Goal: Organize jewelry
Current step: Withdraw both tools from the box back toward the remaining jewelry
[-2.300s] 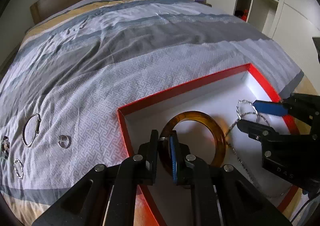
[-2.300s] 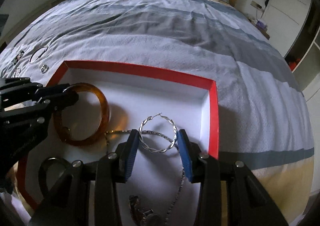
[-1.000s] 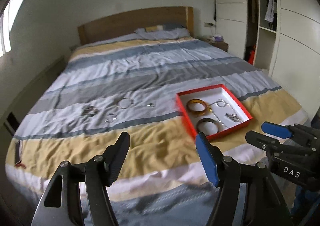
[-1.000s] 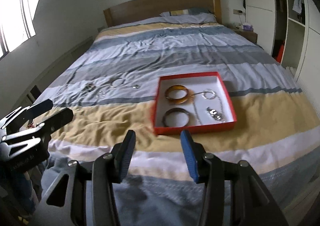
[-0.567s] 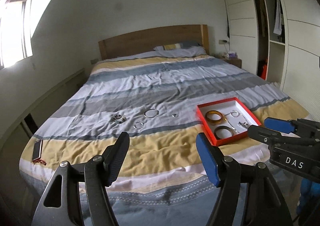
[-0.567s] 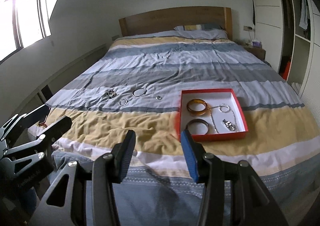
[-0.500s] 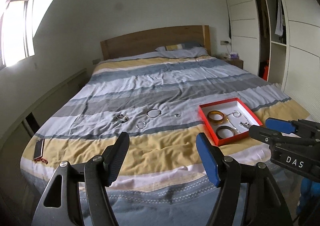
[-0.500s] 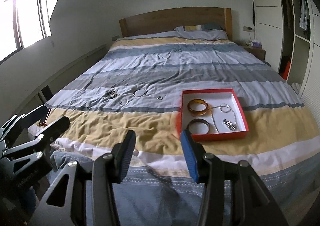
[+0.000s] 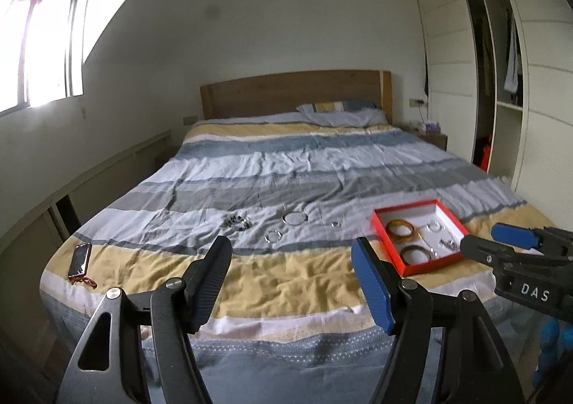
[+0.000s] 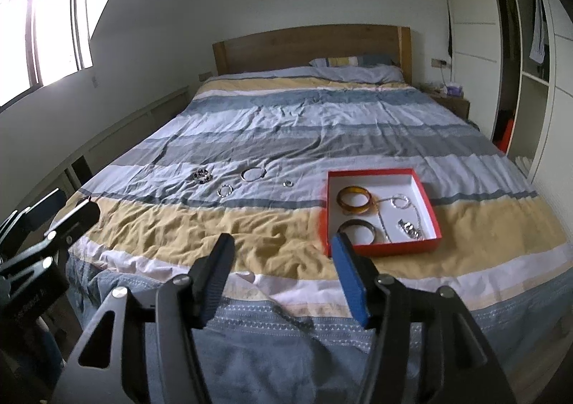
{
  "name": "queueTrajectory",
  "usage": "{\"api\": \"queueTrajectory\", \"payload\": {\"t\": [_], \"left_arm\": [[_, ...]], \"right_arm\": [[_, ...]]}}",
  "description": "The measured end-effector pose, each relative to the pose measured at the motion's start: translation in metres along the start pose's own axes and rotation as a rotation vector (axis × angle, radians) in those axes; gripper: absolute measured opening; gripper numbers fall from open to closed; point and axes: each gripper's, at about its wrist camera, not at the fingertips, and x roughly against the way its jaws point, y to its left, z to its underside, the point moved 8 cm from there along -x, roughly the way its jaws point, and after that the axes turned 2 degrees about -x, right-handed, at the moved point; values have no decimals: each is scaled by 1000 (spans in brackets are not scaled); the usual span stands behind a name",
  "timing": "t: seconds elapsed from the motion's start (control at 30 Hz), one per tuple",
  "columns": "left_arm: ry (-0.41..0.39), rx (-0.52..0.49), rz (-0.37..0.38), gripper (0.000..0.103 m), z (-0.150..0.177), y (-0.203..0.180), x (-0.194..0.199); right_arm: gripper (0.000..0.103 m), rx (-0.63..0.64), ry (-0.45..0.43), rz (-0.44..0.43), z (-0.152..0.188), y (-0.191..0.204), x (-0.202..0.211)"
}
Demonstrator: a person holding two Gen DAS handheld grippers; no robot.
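Note:
A red tray [image 10: 394, 248] with a white floor lies on the striped bed [image 10: 293, 139], right of the middle. In it are an amber bangle [image 10: 354, 201], a dark bangle [image 10: 357, 230], a twisted silver hoop [image 10: 400, 202] and a chain with charms [image 10: 408, 227]. Left of the tray, a silver bangle [image 10: 253, 174], a small ring [image 10: 287, 183], a hoop [image 10: 225, 190] and a beaded bracelet [image 10: 202, 175] lie on the cover. My left gripper [image 9: 292, 250] is open and empty, off the bed's foot. My right gripper [image 10: 283, 243] is opening, with nothing between its jaws.
A phone [image 9: 79, 260] lies on the bed's near left corner. The wooden headboard [image 10: 308, 46] and a pillow [image 10: 358, 69] are at the far end. Wardrobe doors and open shelves [image 10: 530, 56] line the right side, with a nightstand [image 10: 451, 99]. A window [image 10: 43, 31] is on the left wall.
Both grippers have drawn back from the tray to beyond the foot of the bed, leaving the amber bangle and silver hoop in it. The right jaws stand wider than half a second ago.

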Motion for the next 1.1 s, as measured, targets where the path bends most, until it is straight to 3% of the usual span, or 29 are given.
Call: {"api": "queueTrajectory", "payload": {"t": [0.6,0.8,1.1], "left_arm": [[-52,62,3,69,-1,32,9],[-46,63,1,75,0,36,4],[6,56,17,76,12,32,-22]], "right_arm": [[56,50,-20,-14,-7,28,5],[56,60,-13,-12,-8,34,1],[56,49,14,-19,-8,32,-19]]}}
